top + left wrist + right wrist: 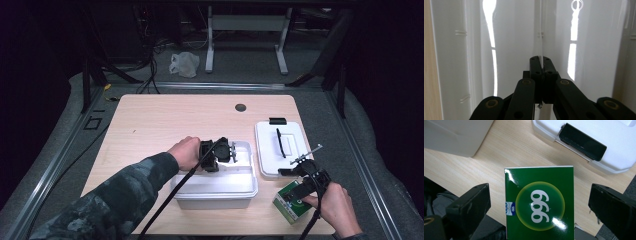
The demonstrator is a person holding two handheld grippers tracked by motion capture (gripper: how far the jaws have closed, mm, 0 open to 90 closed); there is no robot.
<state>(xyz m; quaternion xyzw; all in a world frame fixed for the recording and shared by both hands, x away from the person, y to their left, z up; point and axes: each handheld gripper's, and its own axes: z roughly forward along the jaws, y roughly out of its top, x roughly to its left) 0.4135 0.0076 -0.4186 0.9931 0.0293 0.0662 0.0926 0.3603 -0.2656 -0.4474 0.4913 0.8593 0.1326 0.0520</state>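
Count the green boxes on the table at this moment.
1. The green box sits near the table's front right corner, between the right gripper's open jaws. The white bin could hide more.

table [150,125]: I see pale wood grain, light beige;
bin [240,192]: white, glossy, with bright streaks inside;
lid [267,150]: white, with black latches;
box [539,205]: I read white "999" on deep green, ringed by a yellow-green circle;
sleeve [115,200]: dark grey camouflage;
floor: grey
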